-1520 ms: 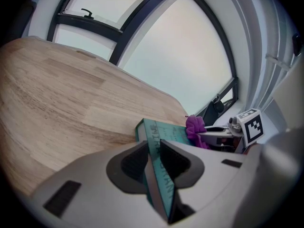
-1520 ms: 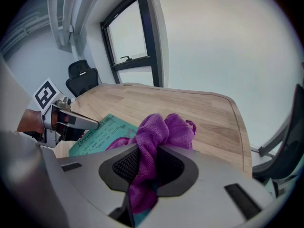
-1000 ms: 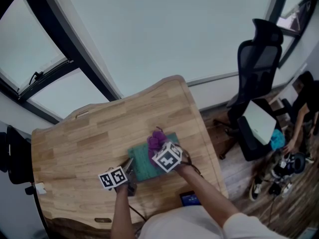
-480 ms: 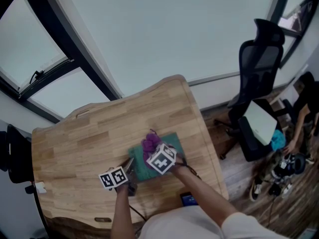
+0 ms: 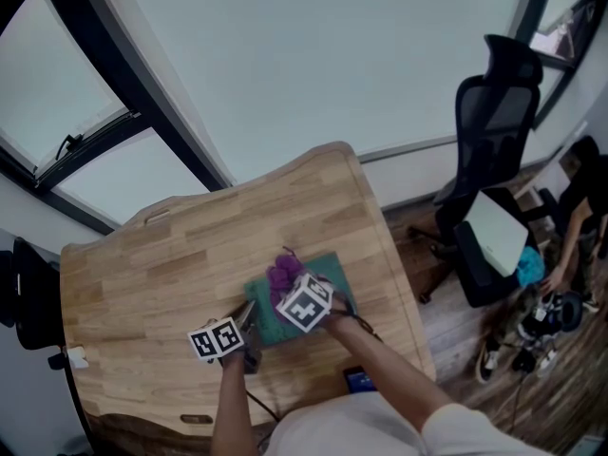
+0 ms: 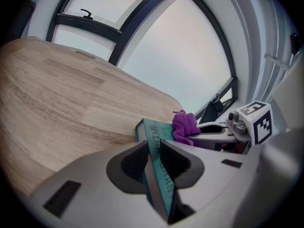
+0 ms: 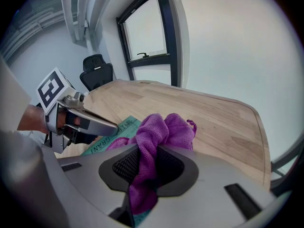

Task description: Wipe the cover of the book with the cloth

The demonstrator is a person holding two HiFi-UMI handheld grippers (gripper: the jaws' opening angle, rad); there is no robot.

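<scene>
The left gripper [image 6: 153, 152], angled down over the near side of the table [image 5: 161, 264], is clamped on the edge of the teal book [image 5: 332, 272], which lies flat there. The right gripper [image 7: 147, 161], tilted steeply down, pinches the purple cloth [image 7: 164, 129], which rests on the book's cover.

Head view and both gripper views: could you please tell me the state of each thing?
book, closed, lying on the table
cloth, bunched, resting on the book's cover
left gripper, shut on the book's edge
right gripper, shut on the cloth
</scene>
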